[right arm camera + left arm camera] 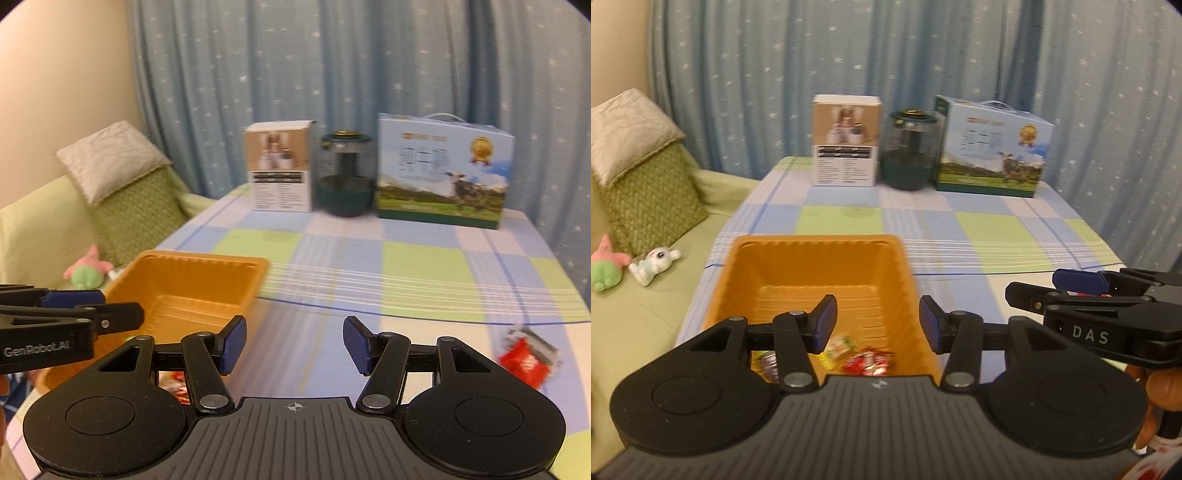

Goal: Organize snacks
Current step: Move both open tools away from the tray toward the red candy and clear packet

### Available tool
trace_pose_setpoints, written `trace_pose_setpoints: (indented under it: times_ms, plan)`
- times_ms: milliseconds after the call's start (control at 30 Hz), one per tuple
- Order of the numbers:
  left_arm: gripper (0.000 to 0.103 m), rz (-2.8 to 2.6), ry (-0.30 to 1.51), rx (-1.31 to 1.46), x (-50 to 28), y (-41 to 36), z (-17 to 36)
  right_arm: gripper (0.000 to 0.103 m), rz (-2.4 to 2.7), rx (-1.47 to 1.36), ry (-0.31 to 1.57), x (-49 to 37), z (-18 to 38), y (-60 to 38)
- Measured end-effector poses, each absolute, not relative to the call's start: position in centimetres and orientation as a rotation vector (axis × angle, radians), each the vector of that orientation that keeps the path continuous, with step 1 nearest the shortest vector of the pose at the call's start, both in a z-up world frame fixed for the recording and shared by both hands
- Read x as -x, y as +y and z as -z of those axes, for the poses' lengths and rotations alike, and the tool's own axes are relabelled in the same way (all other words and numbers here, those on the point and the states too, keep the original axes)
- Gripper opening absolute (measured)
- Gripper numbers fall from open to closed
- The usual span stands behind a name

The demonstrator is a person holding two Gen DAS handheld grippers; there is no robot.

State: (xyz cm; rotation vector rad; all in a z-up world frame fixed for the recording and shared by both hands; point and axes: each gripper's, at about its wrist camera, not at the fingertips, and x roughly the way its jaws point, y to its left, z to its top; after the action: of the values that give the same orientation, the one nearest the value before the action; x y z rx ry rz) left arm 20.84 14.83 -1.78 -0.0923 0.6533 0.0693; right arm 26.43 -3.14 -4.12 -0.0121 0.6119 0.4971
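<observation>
An orange tray [812, 242] stands on the checked tablecloth, with the open left gripper [877, 325] hovering over its near end and nothing between the blue pads. Inside lie a yellow-green packet [839, 348], a red packet [868, 362] and a purple one [769, 363], partly hidden by the gripper. The right gripper [293, 345] is open too and holds nothing, over the cloth just right of the tray [199, 260]. A red snack packet [528, 360] lies blurred on the table to its right. Each gripper shows at the edge of the other's view: the right gripper [1047, 286], the left gripper [94, 306].
At the table's far edge stand a white box [846, 140], a dark green jar [908, 151] and a blue carton with a cow on it [991, 147], in front of a blue curtain. Left of the table, a green sofa holds cushions [646, 192] and plush toys [653, 264].
</observation>
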Motion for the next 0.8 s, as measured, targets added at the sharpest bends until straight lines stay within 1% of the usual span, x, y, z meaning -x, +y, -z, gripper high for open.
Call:
trace_pose_setpoints:
  times_ms: [333, 600, 800]
  plan:
    - [0.048, 0.053, 0.643, 0.073, -23.2, 9.0, 1.9, 0.063, -0.380, -0.026, 0.619, -27.4, 4.4, -10.0]
    - [0.049, 0.156, 0.657, 0.042, -25.1, 4.0, 2.7, 0.064, -0.285, -0.065, 0.645, -28.1, 5.1, -15.9]
    - [0.051, 0.225, 0.671, 0.001, -26.5, 0.3, 3.7, 0.064, -0.195, -0.064, 0.681, -29.2, 6.5, -21.3]
